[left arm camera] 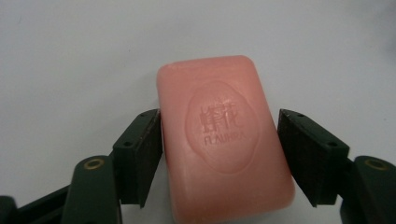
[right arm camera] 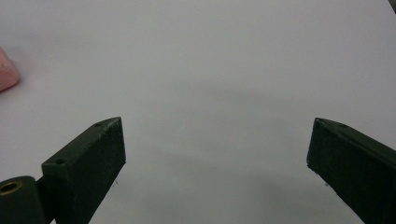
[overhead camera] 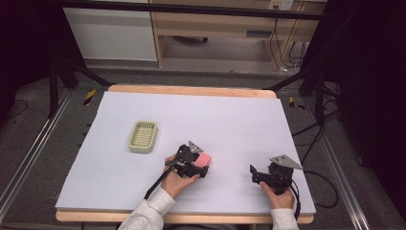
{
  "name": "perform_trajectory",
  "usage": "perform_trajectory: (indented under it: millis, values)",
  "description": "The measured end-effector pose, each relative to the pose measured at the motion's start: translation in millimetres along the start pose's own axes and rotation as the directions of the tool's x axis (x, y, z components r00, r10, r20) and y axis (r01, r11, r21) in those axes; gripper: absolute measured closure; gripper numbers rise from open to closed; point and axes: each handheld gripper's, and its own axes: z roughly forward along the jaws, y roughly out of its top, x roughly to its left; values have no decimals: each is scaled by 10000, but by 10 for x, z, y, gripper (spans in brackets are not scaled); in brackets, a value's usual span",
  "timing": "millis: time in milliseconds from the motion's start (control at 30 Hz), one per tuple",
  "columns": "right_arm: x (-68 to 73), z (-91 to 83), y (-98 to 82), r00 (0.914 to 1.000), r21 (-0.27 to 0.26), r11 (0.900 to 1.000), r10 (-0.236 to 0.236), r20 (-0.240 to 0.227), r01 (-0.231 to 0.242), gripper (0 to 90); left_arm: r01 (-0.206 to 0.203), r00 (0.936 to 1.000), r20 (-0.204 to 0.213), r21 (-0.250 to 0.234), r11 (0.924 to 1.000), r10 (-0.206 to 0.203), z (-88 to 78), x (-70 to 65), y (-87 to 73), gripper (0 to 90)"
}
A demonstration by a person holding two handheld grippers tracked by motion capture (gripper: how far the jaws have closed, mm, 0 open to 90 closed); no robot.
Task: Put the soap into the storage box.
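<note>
Left gripper [left arm camera: 219,140] jaws bracket the pink soap bar [left arm camera: 224,140], apparently not yet clamped. Right gripper [right arm camera: 217,163] released. Likely next: clench, carry to the soap dish [overhead camera: 143,136].

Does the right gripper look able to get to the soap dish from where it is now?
Probably not directly. The soap dish lies far left, and the left gripper, straddling the pink soap, sits between it and the open right gripper. It would have to go around.

high: above, facing forward-down | gripper views: close, low (both share soap [left arm camera: 224,140])
</note>
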Motion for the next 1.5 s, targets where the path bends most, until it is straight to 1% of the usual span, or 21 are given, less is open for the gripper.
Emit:
perform_trajectory:
  millis: [67, 100, 167, 200, 267, 433, 500, 567, 633, 733, 767, 833, 900, 1000, 1200, 1367, 1500]
  values:
    - [1, 0, 0, 10000, 12, 10000, 0, 12, 0, 47, -27, 10000, 20, -14, 10000, 27, -3, 10, -5, 342]
    - [1, 1, 1, 10000, 20, 10000, -16, 2, 16, 47, 99, 9999, 57, -42, 9999, -98, -2, 9, -8, 348]
    - [3, 3, 0, 10000, 39, 10000, -21, 1, 21, 47, 45, 10000, 64, -46, 10000, -45, -2, 11, -8, 352]
    - [3, 3, 0, 10000, 46, 10000, -19, -2, 19, 47, -64, 10000, 61, 15, 10000, 64, -4, 13, -4, 351]
    - [2, 4, 0, 10000, 50, 10000, -32, -9, 32, 48, -167, 9999, 22, -11, 9999, 167, -7, 19, 6, 340]
    - [2, 8, 0, 10000, 74, 10000, -48, -54, 49, 48, -145, 9998, 120, -20, 9999, 145, 10, 23, 28, 306]
    - [5, 11, 0, 10000, 96, 9999, -53, -68, 54, 48, -232, 9996, 153, 242, 9994, 228, 44, 17, 56, 300]
    - [5, 11, 0, 10000, 101, 9999, -49, -72, 50, 47, -270, 9995, 166, 323, 9991, 265, 49, 19, 67, 303]
    - [5, 12, 0, 9999, 113, 9999, -65, -81, 65, 48, -329, 9995, 61, 552, 9979, 326, 93, 27, 93, 307]
    - [8, 12, 1, 9999, 147, 9999, -58, -119, 60, 48, -324, 9995, 54, 635, 9975, 321, 120, 27, 102, 318]
    - [10, 12, 1, 9999, 145, 9999, -68, -108, 69, 48, -421, 9991, 76, 699, 9967, 416, 116, 28, 109, 326]
    - [11, 13, 1, 9999, 146, 9999, -77, -86, 78, 48, -448, 9990, 37, 730, 9963, 447, 119, 24, 115, 334]
    - [13, 14, 2, 9999, 189, 9998, -62, -127, 65, 48, -458, 9989, 0, 772, 9960, 460, 118, 22, 119, 344]
    - [15, 14, 2, 9999, 191, 9998, -81, -107, 83, 48, -364, 9993, -36, 777, 9963, 368, 115, 21, 119, 368]
    - [14, 18, 1, 9999, 188, 9997, -124, -74, 126, 48, -349, 9993, -74, 794, 9962, 356, 113, 19, 122, 370]
    - [14, 14, 2, 9999, 202, 9998, -88, -76, 90, 48, -328, 9995, 34, 806, 9962, 326, 97, 42, 118, 372]
    - [14, 11, 2, 9999, 200, 9997, -110, -71, 111, 47, -351, 9994, 36, 820, 9960, 350, 61, 52, 114, 372]
